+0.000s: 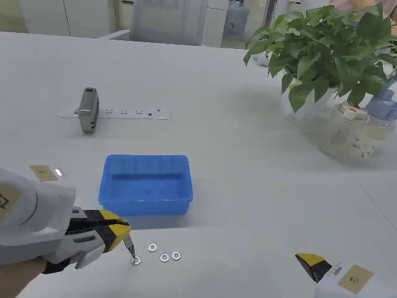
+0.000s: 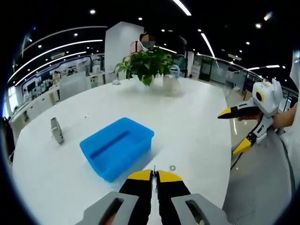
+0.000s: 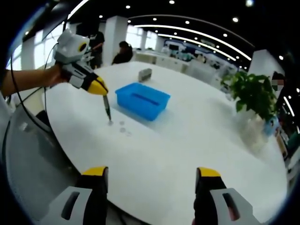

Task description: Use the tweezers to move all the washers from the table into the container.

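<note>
"Yellow tips pressed together?"

"Yes. My left gripper was clamped on the tweezers, their points down at the nearest of four washers on the table. My right gripper hung spread wide, holding nothing."

"How would they handle?"

"Thin, light, slippery, I judged; pinch across one ring's edge. The blue container sat just behind, nothing between; power strip and plant stood well apart."

Honestly, nothing legible here. The right gripper at the table's front edge carries a tan sticker with dark marks too small to read. The left gripper has another sticker, and it's the same story there. The print on the jar by the right edge is just blur.
</note>
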{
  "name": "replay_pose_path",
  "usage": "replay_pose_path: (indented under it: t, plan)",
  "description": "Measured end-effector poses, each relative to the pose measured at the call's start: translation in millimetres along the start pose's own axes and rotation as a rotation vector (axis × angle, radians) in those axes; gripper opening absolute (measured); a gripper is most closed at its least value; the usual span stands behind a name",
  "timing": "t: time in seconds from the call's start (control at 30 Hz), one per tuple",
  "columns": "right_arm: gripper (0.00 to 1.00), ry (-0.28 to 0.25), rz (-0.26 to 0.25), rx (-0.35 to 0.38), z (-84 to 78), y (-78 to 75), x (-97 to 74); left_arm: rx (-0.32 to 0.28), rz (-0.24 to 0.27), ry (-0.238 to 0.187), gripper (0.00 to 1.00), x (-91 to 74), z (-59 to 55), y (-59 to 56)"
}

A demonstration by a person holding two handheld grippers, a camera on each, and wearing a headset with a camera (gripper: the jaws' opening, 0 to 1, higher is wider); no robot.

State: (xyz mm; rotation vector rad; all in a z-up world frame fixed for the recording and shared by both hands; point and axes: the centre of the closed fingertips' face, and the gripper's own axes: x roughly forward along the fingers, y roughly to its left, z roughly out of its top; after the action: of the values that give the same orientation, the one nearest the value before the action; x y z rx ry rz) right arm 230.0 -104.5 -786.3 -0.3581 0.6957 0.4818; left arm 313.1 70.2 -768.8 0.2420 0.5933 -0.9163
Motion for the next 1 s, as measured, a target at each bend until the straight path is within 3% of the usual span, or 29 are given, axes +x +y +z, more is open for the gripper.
replay_pose_path:
  t: [0.17,0.63,0.83,1.0]
  plan:
    - [0.73,0.002,0.001,-0.003,-0.6,0.3,0.2,0.009,0.003,0.005,0.00,1.9,-3.2,-1.0]
    - [0.71,0.007,-0.003,-0.013,-1.5,0.2,0.2,0.019,0.002,-0.030,0.00,5.5,0.0,-5.7]
    - [0.70,0.008,-0.005,-0.015,-2.1,-0.4,0.4,0.018,-0.007,0.002,0.01,9.3,-16.5,-12.9]
    - [0.69,0.008,-0.006,-0.016,-2.2,-0.7,0.4,-0.010,0.003,-0.014,0.01,8.1,-16.5,-8.4]
